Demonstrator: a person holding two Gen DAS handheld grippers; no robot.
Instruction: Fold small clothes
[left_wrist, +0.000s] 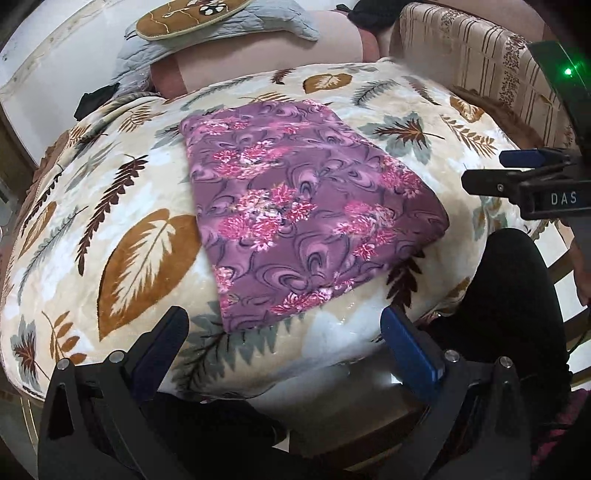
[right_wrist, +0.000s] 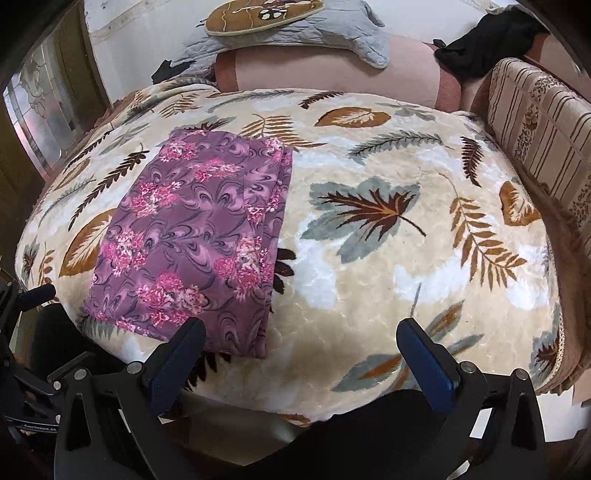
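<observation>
My left gripper (left_wrist: 284, 332) and right gripper (right_wrist: 301, 343) both hang with jaws spread wide, holding nothing. The folded purple cloth with pink flowers (left_wrist: 295, 225) lies flat on the cream leaf-patterned plush blanket (right_wrist: 369, 258). Only the left view shows my right gripper side-on, lettered "DAS".

Purple cloth (left_wrist: 295, 206) with pink flowers; cream blanket (right_wrist: 369, 258) with brown, grey leaves

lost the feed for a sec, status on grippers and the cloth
Left gripper open, empty. Right gripper open, empty. Purple floral garment folded flat on leaf-print blanket. Nothing in the way.
</observation>
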